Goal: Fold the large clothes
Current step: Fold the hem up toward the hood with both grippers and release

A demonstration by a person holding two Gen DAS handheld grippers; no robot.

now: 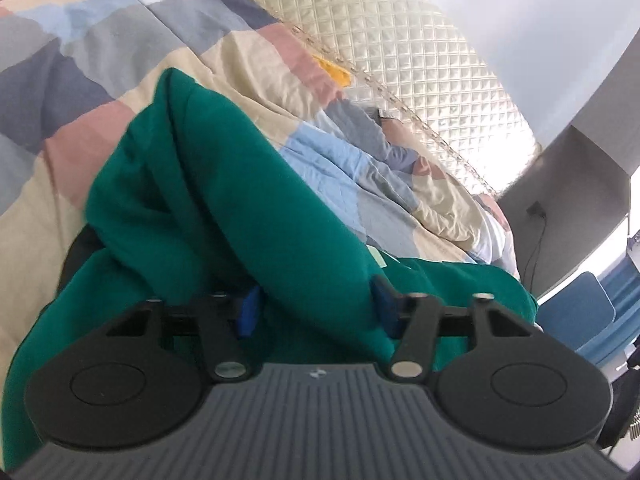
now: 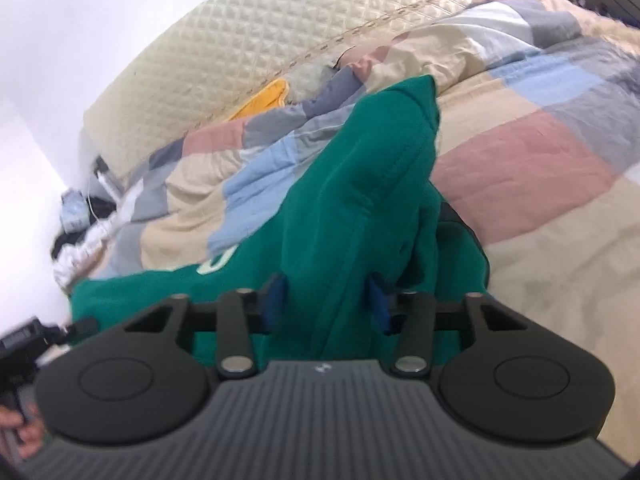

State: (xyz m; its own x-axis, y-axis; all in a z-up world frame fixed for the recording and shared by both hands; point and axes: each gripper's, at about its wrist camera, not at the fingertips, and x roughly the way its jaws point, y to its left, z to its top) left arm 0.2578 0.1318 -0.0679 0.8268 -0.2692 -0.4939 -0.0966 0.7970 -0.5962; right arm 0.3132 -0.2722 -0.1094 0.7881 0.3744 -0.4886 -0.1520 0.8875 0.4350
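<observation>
A large green garment (image 1: 224,216) lies bunched on a patchwork quilt (image 1: 80,72). My left gripper (image 1: 316,308) is shut on a thick fold of the green cloth, its blue pads (image 1: 248,312) pressed into the fabric on both sides. In the right wrist view the same green garment (image 2: 360,184) rises in a ridge from my right gripper (image 2: 328,304), which is shut on another fold between its blue pads (image 2: 276,300). A pale letter print (image 2: 218,262) shows on the flat part of the garment to the left.
A cream quilted headboard (image 1: 400,52) stands behind the bed, also in the right wrist view (image 2: 256,32). A yellow item (image 2: 262,100) lies by the headboard. A blue chair (image 1: 576,312) stands at the right. Clutter (image 2: 76,216) sits beside the bed at left.
</observation>
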